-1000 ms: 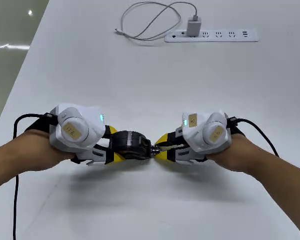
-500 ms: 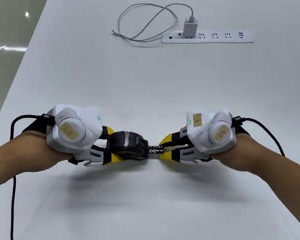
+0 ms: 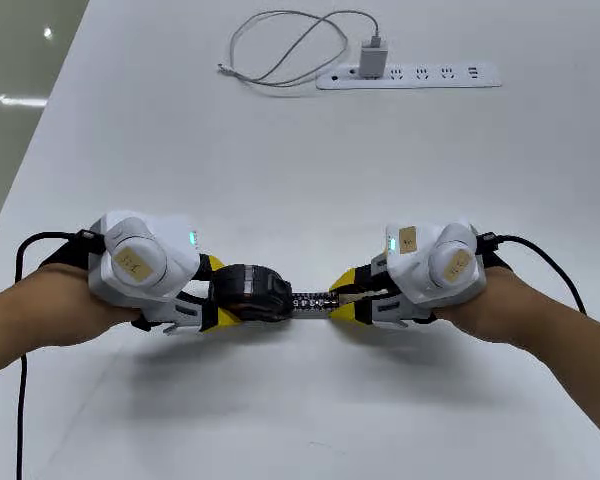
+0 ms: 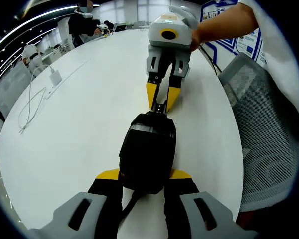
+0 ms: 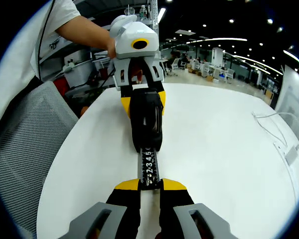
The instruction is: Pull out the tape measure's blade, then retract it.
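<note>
The black tape measure (image 3: 250, 293) lies low over the white table, and my left gripper (image 3: 216, 300) is shut on its case (image 4: 147, 152). A short length of blade (image 3: 312, 299) with printed numbers (image 5: 148, 164) runs from the case toward the right. My right gripper (image 3: 340, 298) is shut on the blade's end, its yellow-tipped fingers (image 5: 162, 185) pinching the tip. In the left gripper view the right gripper (image 4: 159, 102) faces me just past the case. The left gripper (image 5: 142, 102) holds the case (image 5: 147, 119) straight ahead in the right gripper view.
A white power strip (image 3: 410, 75) with a plugged charger (image 3: 373, 52) and a looped white cable (image 3: 280, 45) lies at the far side of the table (image 3: 300, 170). A grey mesh chair (image 4: 269, 124) stands at the table's near edge. Black gripper cables (image 3: 540, 260) trail off both hands.
My right gripper has moved to the right with the blade's end, drawing a short numbered length out of the case. The left gripper holds the case about where it was.
</note>
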`<state>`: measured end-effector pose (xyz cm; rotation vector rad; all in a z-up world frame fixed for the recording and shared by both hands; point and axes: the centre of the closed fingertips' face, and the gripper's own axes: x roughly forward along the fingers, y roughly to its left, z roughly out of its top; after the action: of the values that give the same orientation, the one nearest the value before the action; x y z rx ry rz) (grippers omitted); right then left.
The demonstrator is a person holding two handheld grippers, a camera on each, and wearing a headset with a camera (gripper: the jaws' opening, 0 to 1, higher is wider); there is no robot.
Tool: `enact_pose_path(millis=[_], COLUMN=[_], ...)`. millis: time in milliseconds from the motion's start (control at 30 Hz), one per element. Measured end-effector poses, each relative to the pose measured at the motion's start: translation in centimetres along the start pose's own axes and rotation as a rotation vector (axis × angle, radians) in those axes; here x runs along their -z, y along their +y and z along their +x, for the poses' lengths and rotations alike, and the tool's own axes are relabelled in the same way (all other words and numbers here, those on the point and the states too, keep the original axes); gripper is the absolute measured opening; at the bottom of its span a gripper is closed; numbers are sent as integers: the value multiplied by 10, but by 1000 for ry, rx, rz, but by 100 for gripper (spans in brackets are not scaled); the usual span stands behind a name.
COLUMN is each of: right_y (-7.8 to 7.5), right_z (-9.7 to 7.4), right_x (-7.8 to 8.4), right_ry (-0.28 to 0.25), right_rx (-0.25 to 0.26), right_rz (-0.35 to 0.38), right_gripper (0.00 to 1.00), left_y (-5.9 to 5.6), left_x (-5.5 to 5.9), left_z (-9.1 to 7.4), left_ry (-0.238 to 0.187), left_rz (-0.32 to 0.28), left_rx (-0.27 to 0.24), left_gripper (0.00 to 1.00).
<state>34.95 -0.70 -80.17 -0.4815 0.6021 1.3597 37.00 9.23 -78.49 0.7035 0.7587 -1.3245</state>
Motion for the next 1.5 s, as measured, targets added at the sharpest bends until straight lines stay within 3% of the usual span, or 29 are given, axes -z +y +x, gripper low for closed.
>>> enact_pose_path(millis=[1500], right_y=[-2], right_z=[-41], right_x=[33], right_ry=[64], right_rx=[36], right_rz=[11], right_gripper=[9], left_y=[1], left_x=[2], left_z=[0], left_ry=[9], left_rz=[-2], left_rx=[6], left_gripper=[27])
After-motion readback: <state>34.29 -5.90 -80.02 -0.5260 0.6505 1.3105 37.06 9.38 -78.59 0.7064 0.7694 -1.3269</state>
